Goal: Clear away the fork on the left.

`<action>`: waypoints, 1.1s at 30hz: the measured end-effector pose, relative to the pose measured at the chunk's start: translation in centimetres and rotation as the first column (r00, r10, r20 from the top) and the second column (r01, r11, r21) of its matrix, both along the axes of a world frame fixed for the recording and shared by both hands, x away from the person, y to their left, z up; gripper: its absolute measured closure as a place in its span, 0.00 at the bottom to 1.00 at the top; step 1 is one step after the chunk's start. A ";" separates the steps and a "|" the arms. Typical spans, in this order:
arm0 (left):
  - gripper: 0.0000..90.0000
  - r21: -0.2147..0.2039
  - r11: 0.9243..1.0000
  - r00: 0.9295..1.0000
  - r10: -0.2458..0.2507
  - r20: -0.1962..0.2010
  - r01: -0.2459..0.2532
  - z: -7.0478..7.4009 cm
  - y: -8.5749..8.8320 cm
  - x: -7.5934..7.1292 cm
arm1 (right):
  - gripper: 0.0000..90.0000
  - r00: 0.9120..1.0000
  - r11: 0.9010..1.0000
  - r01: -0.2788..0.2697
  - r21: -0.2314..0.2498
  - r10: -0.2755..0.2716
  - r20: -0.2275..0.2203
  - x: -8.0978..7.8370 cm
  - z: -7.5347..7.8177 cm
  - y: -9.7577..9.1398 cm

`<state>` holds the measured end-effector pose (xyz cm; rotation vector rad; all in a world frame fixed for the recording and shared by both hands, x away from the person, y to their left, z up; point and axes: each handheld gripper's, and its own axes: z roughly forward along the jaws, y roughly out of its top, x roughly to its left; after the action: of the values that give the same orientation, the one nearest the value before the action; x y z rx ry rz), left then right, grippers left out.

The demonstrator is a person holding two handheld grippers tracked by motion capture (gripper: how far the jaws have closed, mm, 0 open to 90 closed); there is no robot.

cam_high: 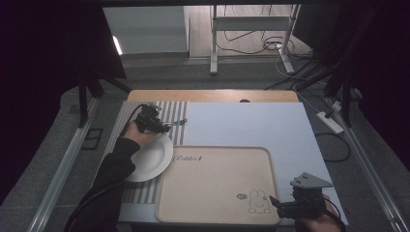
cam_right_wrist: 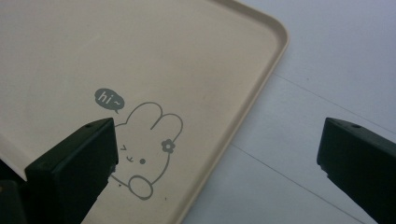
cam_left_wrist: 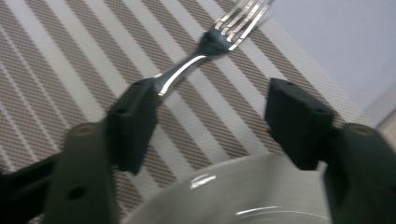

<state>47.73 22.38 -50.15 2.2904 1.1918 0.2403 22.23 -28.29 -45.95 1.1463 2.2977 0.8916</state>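
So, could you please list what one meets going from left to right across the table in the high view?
White plate → fork on the striped placemat → beige tray with the rabbit drawing → right tool, jaws open at the tray's near right corner.

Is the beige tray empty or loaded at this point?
Empty. The tray shows only its printed rabbit and lettering; the fork lies on the striped mat and the plate beside the tray.
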 end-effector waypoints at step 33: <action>0.99 0.143 0.990 0.975 0.031 -0.218 0.001 -1.2 6.2 2.8 | 0.00 1.000 1.000 -0.009 -0.004 0.009 -0.006 -0.1 0.0 0.1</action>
<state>50.48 28.58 -51.31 2.4845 1.3406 0.0800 22.14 -28.23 -45.97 1.1389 2.3105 0.8879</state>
